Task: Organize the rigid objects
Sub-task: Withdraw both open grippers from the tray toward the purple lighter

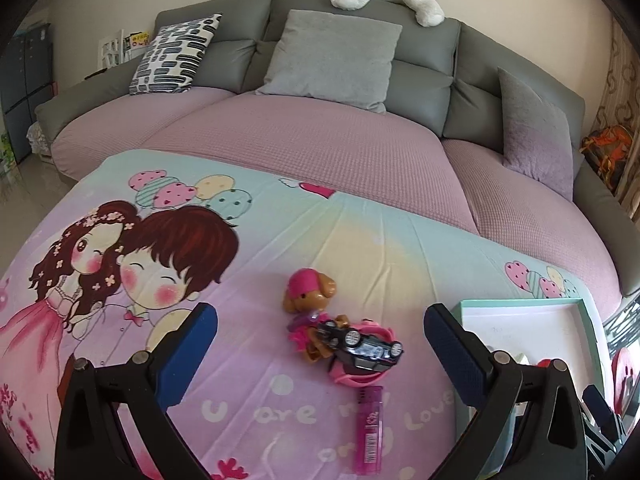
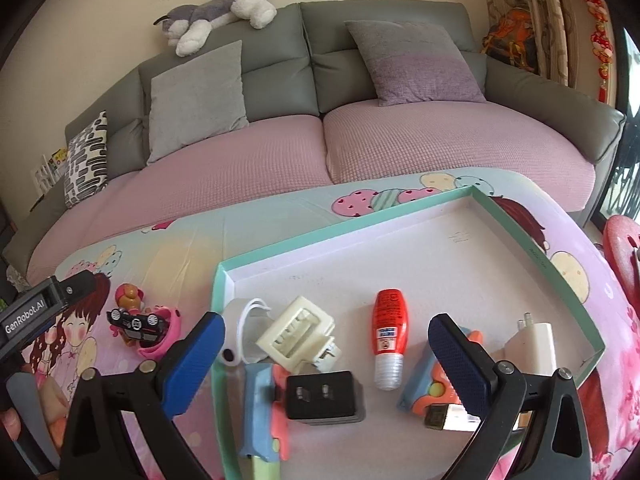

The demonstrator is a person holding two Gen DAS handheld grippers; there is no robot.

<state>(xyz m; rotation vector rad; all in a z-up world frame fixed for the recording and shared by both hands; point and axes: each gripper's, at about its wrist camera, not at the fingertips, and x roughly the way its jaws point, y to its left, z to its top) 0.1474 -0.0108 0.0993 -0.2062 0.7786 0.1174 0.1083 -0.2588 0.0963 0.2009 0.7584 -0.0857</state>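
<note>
Three loose items lay left of the teal box (image 2: 532, 240) on the cartoon cloth: a toy dog (image 1: 308, 292), a black toy car (image 1: 366, 346) resting on a pink ring, and a pink lighter (image 1: 370, 428) nearest. Both the left gripper (image 1: 320, 344) and the right gripper (image 2: 326, 344) stood wide, gripping nothing. Best judged: straddle the car squarely, close gently, avoid dragging the ring.

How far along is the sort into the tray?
Done: red bottle, black adapter, cream clip and white charger lie in the teal tray. In hand: nothing; left gripper and right gripper are both open and empty. Left: dog figure, toy car and pink lighter still on the cloth.
</note>
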